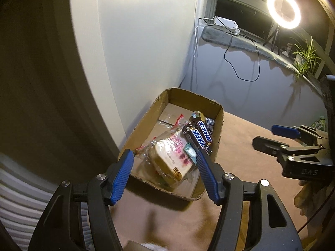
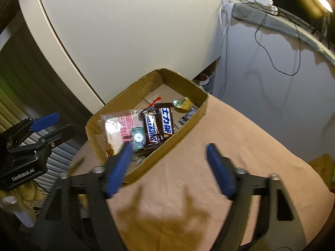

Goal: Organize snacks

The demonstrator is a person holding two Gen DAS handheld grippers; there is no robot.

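Note:
A shallow cardboard box [image 1: 217, 125] [image 2: 188, 123] sits on a tan cloth. It holds a bagged sandwich bread [image 1: 171, 159] [image 2: 117, 129], two Snickers bars [image 1: 200, 135] [image 2: 159, 125], a small teal packet [image 1: 190, 151] [image 2: 138, 138], a yellow-green packet [image 2: 183, 104] and a dark wrapper [image 1: 210, 123] [image 2: 188, 115]. My left gripper [image 1: 165, 163] is open and empty, above the box's near end. My right gripper [image 2: 169, 159] is open and empty, above the box's near wall and the cloth. Each gripper also shows in the other's view: the right [image 1: 270, 136], the left [image 2: 56, 123].
The tan cloth [image 2: 230, 146] covers the surface under the box. A white cabinet [image 1: 136, 41] stands behind. A grey sill [image 1: 240, 39] carries a white power strip [image 1: 226, 24], cables, a ring light [image 1: 283, 9] and a plant [image 1: 305, 56]. A yellow item [image 2: 322, 167] lies at the cloth's right edge.

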